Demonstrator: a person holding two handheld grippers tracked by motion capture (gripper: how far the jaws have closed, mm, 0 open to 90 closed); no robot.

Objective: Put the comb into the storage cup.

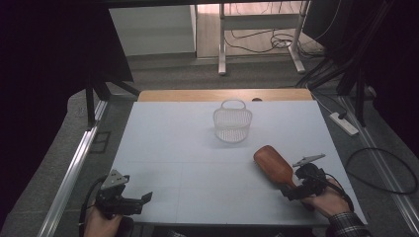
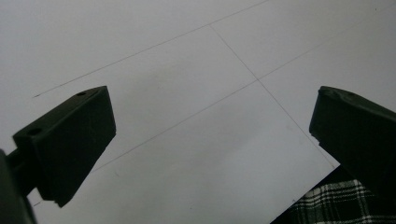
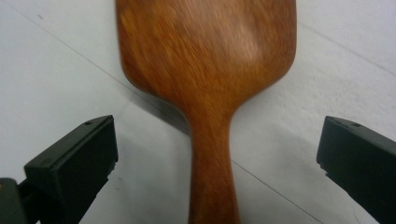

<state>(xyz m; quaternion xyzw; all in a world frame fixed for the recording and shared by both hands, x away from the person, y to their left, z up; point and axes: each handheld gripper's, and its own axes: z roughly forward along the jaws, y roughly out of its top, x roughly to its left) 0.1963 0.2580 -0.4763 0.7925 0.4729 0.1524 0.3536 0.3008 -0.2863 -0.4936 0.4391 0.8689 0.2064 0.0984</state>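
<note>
Surface: pale grey table (image 1: 197, 163) w/ thin pencil grid lines, wooden edge at far side; dark drapes, desk legs & cables on floor beyond
Item 1: wooden paddle brush (image 1: 273, 165), smooth back up, lying flat on table; head points away from right gripper & slightly toward centre, handle runs back between its jaws
Item 2: white mesh basket (image 1: 232, 121) w/ loop handle, upright, well ahead of both grippers near far-middle of table; looks empty, as far as the mesh lets one tell
Right gripper (image 1: 299, 188): jaws spread wide, one each side of brush handle, neither touching it; right gripper view has the handle (image 3: 214, 177) centred in the gap w/ clear table on both sides; nothing gripped
Left gripper (image 1: 143, 200): parked at near-left corner of table, jaws apart, nothing between them but bare table (image 2: 196, 140); plaid sleeve (image 2: 327, 205) at lower edge of its view; brush & basket both well off to its right/ahead
Progress (est.): early; approach to brush about done, right gripper lined up on handle
Not yet done: closing on handle, lift, carry; brush rests on table, apart from basket
Likely destination: basket, judged only from layout
Left gripper role: idle, no part in the pick as things stand
</note>
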